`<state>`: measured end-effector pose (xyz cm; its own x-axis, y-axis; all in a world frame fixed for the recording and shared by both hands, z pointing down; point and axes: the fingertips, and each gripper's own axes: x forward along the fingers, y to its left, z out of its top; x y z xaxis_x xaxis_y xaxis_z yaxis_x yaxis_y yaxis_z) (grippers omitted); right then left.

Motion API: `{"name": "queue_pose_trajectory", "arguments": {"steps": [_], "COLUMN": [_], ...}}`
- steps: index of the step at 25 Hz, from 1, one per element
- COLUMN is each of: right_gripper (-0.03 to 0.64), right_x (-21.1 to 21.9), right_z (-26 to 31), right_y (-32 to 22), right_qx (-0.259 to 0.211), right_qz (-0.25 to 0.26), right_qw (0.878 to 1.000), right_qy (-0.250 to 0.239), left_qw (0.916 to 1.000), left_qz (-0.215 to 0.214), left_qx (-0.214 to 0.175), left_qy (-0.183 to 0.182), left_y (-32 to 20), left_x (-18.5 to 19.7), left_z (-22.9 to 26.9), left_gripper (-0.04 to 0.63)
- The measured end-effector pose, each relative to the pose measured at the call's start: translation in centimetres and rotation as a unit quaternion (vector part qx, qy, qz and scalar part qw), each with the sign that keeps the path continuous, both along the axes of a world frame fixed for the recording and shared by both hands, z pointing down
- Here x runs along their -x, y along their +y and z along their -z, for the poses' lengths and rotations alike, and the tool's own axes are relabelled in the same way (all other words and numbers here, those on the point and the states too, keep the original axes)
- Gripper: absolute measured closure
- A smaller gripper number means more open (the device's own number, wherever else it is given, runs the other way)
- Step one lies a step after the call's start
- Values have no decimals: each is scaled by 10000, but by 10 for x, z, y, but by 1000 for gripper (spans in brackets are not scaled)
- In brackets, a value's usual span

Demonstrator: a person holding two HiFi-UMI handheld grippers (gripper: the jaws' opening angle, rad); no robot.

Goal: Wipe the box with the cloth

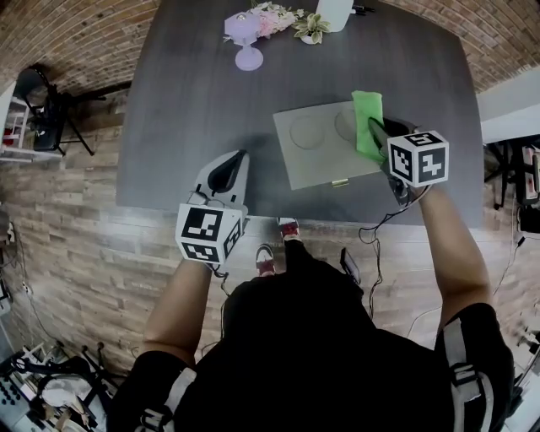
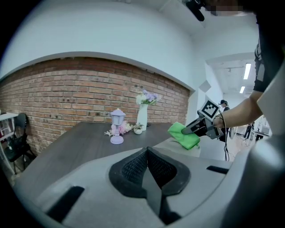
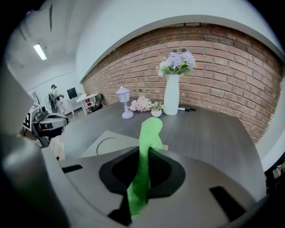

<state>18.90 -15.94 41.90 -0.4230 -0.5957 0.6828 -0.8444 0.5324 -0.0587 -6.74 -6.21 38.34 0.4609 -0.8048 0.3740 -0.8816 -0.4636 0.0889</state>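
**Cloth gripped, box still to wipe**

Dark grey bench (image 1: 186, 101) in front of a brick wall, brick-look floor below. Nearest, by the front edge: left tongs (image 1: 229, 171), pressed together on nothing, well apart from the box (image 1: 316, 160). Just beyond and to the right: that box, flat and grey, lid down, two round impressions on top, a small clasp (image 1: 340, 182) on the near side. Over its far right corner: right tongs (image 1: 377, 135), pinching the green cloth (image 1: 367, 111) by one end, the rest flopping forward past the tips. Hard to say whether touching the lid yet. Looks soft, light and limp, so likely to bunch unless pressed flat and dragged. As for the box, seems stiff but light, apt to slide under a push. Probably best steadied at the bare near left corner with the idle tongs. Farthest back: lilac lamp (image 1: 247, 40), small flowers (image 1: 274, 17), white vase (image 1: 335, 12).
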Motion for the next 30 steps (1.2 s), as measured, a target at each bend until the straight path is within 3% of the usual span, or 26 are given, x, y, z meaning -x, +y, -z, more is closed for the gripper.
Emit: {"name": "queue_pose_trajectory", "arguments": {"steps": [9,19,24,30], "right_gripper": [580,580,580,580], "right_x": [104,196,200,165], "right_z": [11,4,-8,-26], "right_y": [46,80,80,65], "right_qx": [57,361,545,696], "right_qz": [783,1239,1230,928], "right_qw": [9962,9885,9880,9913], "right_qy": [-376,-788,-756,-630], "left_qw": [9994,9973,9967,9978], "left_qz": [332,716,791,630], "left_qx": [-116,-145,-90,34], "left_qy": [78,113,160,203], "left_y": [40,70,67,48], "left_x": [34,77,84,70], "left_z": [12,13,6,-7], "left_gripper": [586,586,586,586]}}
